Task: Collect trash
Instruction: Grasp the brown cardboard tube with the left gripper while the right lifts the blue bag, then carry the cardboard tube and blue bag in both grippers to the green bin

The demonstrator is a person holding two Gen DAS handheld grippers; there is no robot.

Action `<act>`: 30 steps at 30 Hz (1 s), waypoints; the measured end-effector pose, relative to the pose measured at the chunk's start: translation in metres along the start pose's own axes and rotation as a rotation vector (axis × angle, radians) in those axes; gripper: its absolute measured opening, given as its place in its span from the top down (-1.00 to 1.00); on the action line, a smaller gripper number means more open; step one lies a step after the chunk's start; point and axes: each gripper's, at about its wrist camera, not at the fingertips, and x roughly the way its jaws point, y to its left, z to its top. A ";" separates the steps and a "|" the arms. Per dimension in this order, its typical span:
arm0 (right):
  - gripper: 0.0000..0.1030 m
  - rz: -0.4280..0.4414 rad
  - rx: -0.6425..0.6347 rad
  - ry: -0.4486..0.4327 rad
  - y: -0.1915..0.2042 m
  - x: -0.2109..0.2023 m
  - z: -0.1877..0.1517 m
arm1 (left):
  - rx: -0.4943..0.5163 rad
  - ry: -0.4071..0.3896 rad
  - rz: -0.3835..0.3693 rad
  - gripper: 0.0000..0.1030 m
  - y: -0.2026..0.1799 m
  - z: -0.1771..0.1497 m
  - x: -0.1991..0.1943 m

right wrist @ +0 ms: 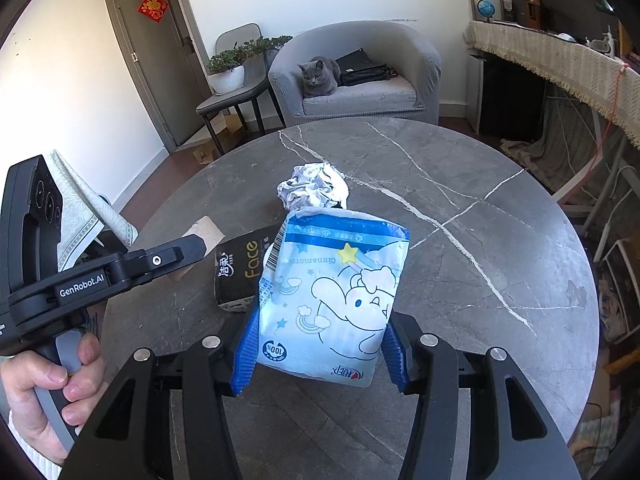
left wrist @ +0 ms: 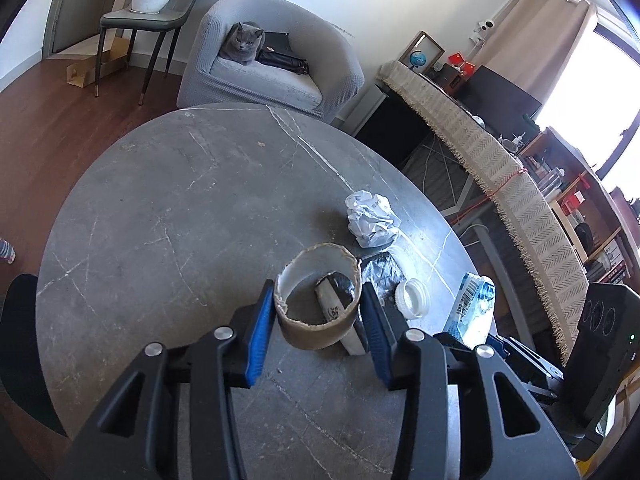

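My left gripper [left wrist: 318, 312] is shut on a brown cardboard tube ring [left wrist: 316, 300] and holds it over the round grey table [left wrist: 160, 208]. Through and behind the ring lies a black tissue pack [left wrist: 380, 272], which also shows in the right wrist view [right wrist: 240, 272]. A crumpled white paper ball [left wrist: 370, 218] lies beyond it, and it is seen in the right view too [right wrist: 314, 188]. A white plastic lid [left wrist: 414, 296] sits to the right. My right gripper [right wrist: 320, 350] is shut on a blue and white cartoon wrapper [right wrist: 332, 296], seen in the left view too [left wrist: 474, 308].
A grey armchair [right wrist: 360, 92] with a grey cat [right wrist: 318, 76] and a black bag stands beyond the table. A side chair with a potted plant [right wrist: 228, 72] is left of it. A cloth-covered desk [right wrist: 560, 56] runs along the right. The left hand-held gripper [right wrist: 80, 280] is at the table's left.
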 end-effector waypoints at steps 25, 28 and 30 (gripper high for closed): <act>-0.03 0.077 -0.050 0.011 0.078 -0.005 -0.020 | 0.268 -0.033 0.197 0.13 0.033 -0.041 -0.080; -0.03 0.090 -0.063 0.012 0.091 0.002 -0.016 | 0.258 -0.042 0.219 0.13 0.049 -0.037 -0.086; -0.03 0.102 -0.068 0.014 0.100 0.008 -0.015 | 0.253 -0.053 0.233 0.13 0.058 -0.035 -0.093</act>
